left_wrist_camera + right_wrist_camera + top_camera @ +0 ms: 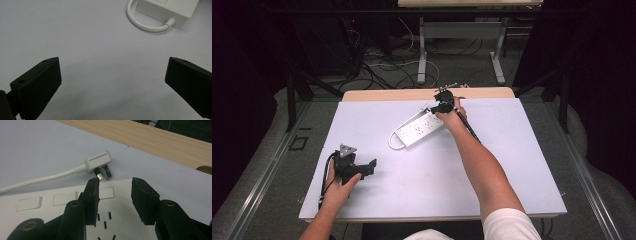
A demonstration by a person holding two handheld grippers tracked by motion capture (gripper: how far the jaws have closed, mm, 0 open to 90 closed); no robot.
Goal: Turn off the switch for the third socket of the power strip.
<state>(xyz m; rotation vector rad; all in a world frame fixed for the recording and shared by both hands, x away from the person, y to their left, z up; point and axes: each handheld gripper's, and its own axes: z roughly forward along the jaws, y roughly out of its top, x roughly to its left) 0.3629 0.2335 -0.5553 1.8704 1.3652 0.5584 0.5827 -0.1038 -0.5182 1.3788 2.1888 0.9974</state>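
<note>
A white power strip (419, 130) lies at an angle on the white mat (437, 170), its cord (393, 142) looping out of the near end. In the right gripper view its white plug (98, 162) lies on its side on the mat just past the strip (50, 220), prongs bare. My right gripper (433, 110) hovers over the strip's far end, jaws partly apart with nothing between them (115, 182); the left fingertip is close to a prong. My left gripper (371, 167) rests near the front left, wide open and empty (112, 62), facing the strip (167, 7) and the cord loop (145, 25).
The mat covers most of a wooden table whose bare far edge (422, 93) shows behind the plug (162, 142). Beyond the table are metal desk legs (422, 50) and loose cables on the floor.
</note>
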